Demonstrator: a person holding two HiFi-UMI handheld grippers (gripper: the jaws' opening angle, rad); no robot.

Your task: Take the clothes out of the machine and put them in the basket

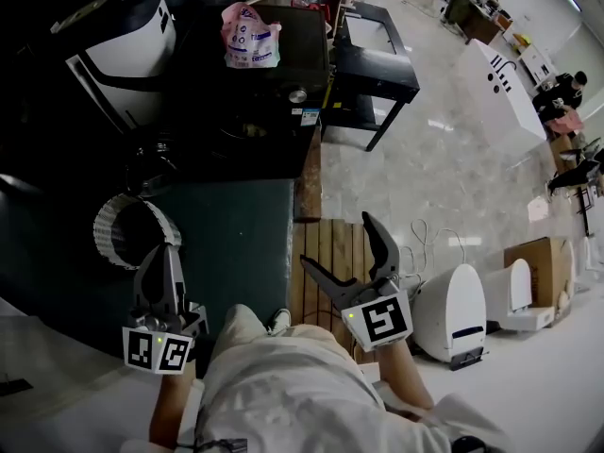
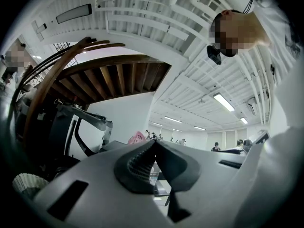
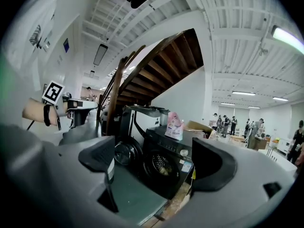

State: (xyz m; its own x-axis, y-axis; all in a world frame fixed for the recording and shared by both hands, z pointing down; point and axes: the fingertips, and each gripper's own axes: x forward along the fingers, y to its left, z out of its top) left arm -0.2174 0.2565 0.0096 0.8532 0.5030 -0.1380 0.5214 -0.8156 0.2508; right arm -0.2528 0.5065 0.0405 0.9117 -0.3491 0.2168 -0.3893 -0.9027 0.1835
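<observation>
Two grippers hover before the washing machine [image 1: 300,50]: left gripper [image 1: 162,251] with jaws pressed together, right gripper [image 1: 336,240] spread wide, empty. Clothes [image 3: 163,168] lie inside the machine's drum; the basket [image 1: 102,229] stands in front.

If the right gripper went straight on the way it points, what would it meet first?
Likely the black washing machine, near its open drum. Nothing shows between the open right gripper and it, though depth is unclear.

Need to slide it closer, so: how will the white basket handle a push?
The basket has an open slatted wall, so it is probably light and slides easily. Its wide round shape likely resists tipping.
</observation>
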